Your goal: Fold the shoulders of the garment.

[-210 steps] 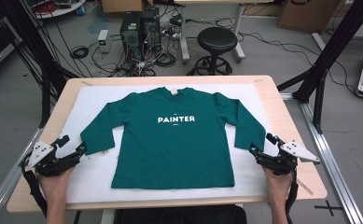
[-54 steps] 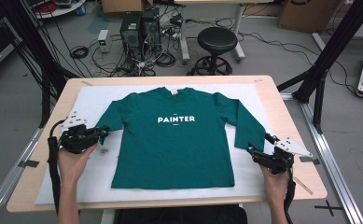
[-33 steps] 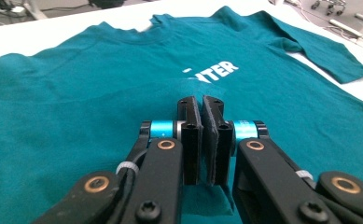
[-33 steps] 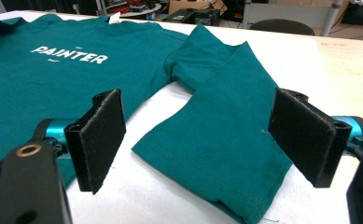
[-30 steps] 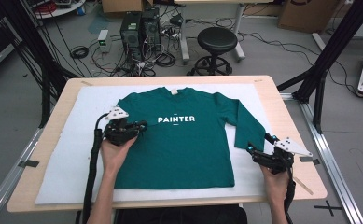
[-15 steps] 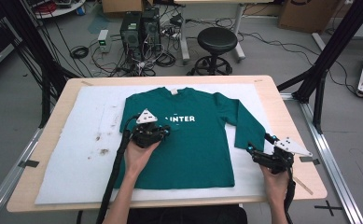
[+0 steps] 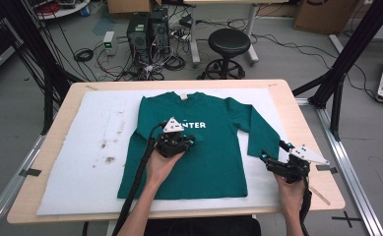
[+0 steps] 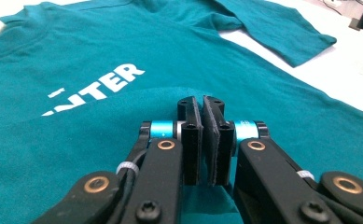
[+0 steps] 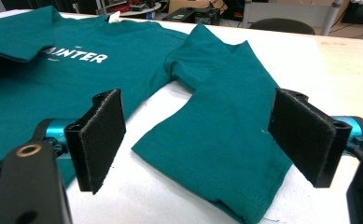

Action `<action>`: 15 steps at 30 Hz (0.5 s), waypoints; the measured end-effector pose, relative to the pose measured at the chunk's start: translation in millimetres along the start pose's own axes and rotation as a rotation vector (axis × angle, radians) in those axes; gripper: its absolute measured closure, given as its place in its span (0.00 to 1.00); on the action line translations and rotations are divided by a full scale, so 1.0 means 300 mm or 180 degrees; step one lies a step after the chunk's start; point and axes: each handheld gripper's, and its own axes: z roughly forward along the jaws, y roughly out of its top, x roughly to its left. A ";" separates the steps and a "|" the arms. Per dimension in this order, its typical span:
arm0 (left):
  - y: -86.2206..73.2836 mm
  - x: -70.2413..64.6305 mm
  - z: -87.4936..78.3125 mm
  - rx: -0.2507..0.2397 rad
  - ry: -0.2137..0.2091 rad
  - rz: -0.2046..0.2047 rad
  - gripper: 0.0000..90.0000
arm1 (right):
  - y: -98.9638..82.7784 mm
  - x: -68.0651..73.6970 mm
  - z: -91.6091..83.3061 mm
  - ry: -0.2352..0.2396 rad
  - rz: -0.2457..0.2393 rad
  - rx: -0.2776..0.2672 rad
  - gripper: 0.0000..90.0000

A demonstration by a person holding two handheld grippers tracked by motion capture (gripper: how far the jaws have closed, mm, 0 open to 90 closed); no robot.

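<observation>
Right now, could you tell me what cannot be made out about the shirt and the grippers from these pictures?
- High view: the left gripper and hand cover the first letters printed on the green shirt.
- Left gripper view: the shut jaws hide whether cloth is pinched between them.
- Right gripper view: the sleeve cuff runs off the bottom edge, between the right gripper's open jaws.

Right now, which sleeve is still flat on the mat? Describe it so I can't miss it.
On the white mat lies a green shirt. The flat sleeve runs off its right side, cuff beside the open right gripper; the other sleeve is folded over the chest, pinched in the left gripper.
</observation>
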 end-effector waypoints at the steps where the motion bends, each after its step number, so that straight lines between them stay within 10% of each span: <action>1: 0.001 -0.004 0.005 -0.0002 -0.0007 0.0006 0.95 | 0.000 0.000 0.000 -0.0001 0.0003 0.0001 0.21; 15: 0.013 -0.044 0.045 -0.0039 -0.0178 0.0008 0.95 | 0.001 0.000 0.002 -0.0004 -0.0012 0.0007 0.21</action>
